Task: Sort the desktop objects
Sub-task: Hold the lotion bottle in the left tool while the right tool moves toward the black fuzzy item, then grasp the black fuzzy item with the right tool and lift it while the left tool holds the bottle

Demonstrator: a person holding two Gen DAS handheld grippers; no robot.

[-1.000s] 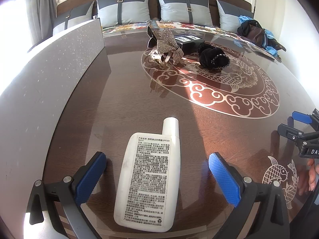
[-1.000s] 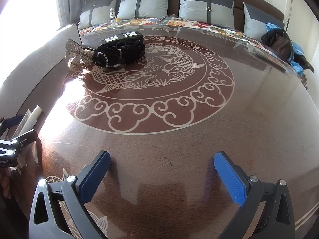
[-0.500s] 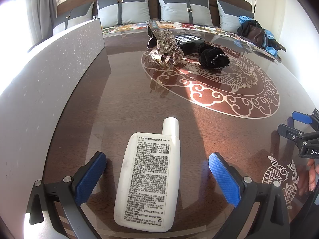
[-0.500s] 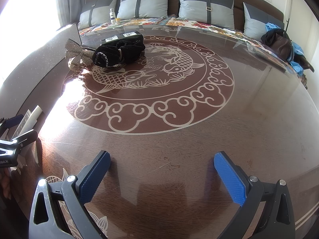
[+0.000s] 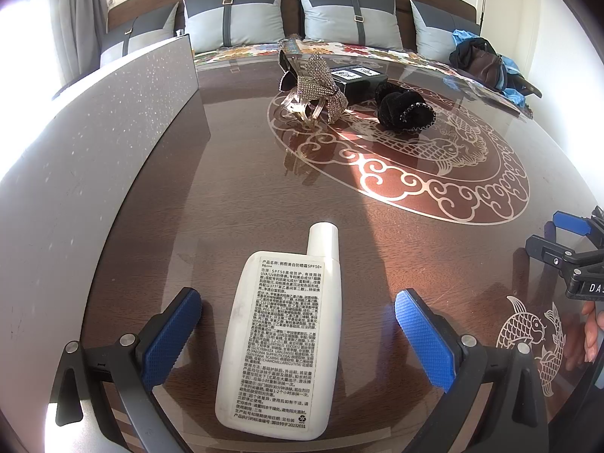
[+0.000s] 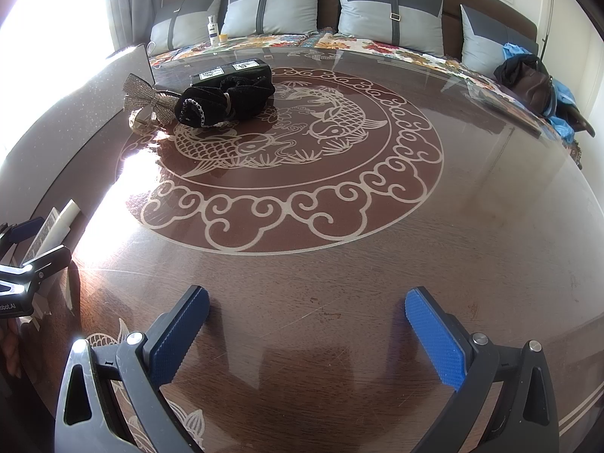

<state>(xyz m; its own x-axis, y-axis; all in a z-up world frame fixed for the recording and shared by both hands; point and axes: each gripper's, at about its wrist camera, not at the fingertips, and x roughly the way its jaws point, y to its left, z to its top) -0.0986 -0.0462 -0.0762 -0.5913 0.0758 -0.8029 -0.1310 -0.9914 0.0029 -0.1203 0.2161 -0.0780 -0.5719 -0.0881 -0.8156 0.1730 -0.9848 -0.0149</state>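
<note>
A white flat sunscreen bottle (image 5: 283, 336) lies label up on the dark table, cap pointing away, between the open fingers of my left gripper (image 5: 298, 324), which do not touch it. It also shows at the left edge of the right wrist view (image 6: 56, 222). A rhinestone bow hair clip (image 5: 317, 87), a black scrunchie (image 5: 406, 111) and a black box (image 5: 356, 77) sit at the far side; the right wrist view shows the clip (image 6: 145, 96), scrunchie (image 6: 222, 100) and box (image 6: 230, 70). My right gripper (image 6: 307, 324) is open and empty over bare table.
A grey speckled panel (image 5: 94, 143) stands along the table's left side. The table (image 6: 472, 207) has a fish and cloud inlay. A bench with cushions (image 6: 389, 3), a small bottle (image 6: 213, 30) and a dark bag (image 6: 528, 79) lies behind it.
</note>
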